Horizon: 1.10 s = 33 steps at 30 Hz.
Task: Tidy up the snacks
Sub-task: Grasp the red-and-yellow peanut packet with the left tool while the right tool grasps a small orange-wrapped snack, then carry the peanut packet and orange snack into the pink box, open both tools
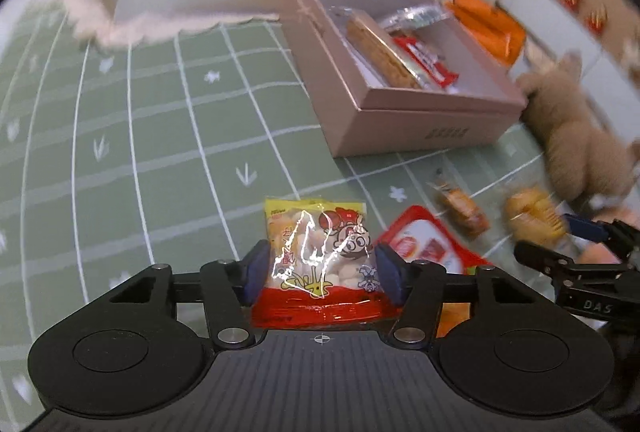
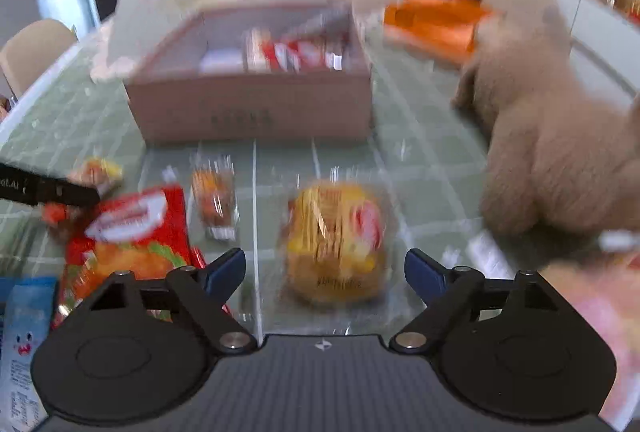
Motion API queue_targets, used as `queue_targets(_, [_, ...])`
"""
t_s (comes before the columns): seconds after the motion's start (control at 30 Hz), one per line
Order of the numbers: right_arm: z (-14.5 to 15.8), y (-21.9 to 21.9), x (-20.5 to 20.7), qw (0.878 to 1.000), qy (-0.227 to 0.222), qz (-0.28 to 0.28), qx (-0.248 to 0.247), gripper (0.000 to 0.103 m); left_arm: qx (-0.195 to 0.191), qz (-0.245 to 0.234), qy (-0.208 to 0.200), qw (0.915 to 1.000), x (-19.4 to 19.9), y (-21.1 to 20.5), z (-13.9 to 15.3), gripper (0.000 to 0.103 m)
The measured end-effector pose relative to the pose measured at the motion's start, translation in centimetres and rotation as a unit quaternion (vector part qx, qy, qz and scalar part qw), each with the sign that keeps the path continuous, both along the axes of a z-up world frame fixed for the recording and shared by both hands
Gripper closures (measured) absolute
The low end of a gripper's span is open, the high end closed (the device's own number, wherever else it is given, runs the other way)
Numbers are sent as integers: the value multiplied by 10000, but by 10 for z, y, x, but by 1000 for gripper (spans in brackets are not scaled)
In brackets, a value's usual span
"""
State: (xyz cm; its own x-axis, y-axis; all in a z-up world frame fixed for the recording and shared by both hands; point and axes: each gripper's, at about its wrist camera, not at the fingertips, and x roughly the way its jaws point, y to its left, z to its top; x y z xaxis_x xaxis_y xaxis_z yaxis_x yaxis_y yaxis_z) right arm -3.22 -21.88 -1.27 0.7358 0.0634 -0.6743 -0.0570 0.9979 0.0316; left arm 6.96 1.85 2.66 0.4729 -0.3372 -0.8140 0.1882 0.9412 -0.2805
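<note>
Left wrist view sits just behind the left gripper (image 1: 320, 268), angled steeply down, close over the green grid tablecloth (image 1: 160, 151); the pink box (image 1: 400, 99) lies ahead and right of the jaws. Right wrist view sits behind the right gripper (image 2: 325, 272), tilted down less steeply, blurred, with the same pink box (image 2: 252, 111) straight ahead of the jaws. Both share the box, the red snack bag (image 1: 428, 248) (image 2: 136, 232), the yellow wrapped bun (image 1: 532, 216) (image 2: 336, 244) and the plush toy (image 1: 576, 135) (image 2: 560, 135).

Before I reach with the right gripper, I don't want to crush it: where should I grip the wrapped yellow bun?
Probably take the wrapped yellow bun across its rounded middle, from above and the near side. It lies flat between the open right gripper fingers, sides clear.
</note>
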Motion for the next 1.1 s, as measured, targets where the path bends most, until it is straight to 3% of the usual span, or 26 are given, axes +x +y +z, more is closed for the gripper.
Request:
queue_targets(0.07, [16,8,-5,9989,-370,168,-221,16,71,25,5,10000,-13,1,5,41])
queue_targets(0.17, [34,26,-1,9952,-604,693,-343,37,46,-48,102,9999,-32,1,11,41])
queue_targets(0.23, [36,38,12,9935,-403,1043,-214,51,6,-122,153,9998,-42,0,15,41])
queue_targets(0.4, [14,59,53,9933,189,1115,-233,59,19,-290,164,9994,-58,-9,25,41])
queue_targets(0.43, [7,62,61,9930,361,1103,-224,70,7,-314,154,9994,-61,-11,26,41])
queue_targets(0.53, [2,63,66,9916,616,1130,-120,84,12,-380,140,9992,-68,-17,31,41])
queue_targets(0.7, [31,54,25,9907,262,1338,-46,84,-9,-560,122,9984,-75,-27,38,41])
queue_targets(0.8, [53,40,3,9918,-80,1273,-16,84,-230,-644,-4,9977,-72,-29,51,41])
queue_targets(0.87, [64,28,-9,9932,-237,1139,51,84,-564,-613,-337,9960,-63,-25,75,41])
queue_targets(0.97, [77,15,-20,9944,-383,974,129,84,-883,-454,-1146,9884,-35,-20,122,41])
queue_targets(1.1, [91,6,-32,9949,-577,798,208,84,-1495,-194,-1900,9701,14,-22,165,41])
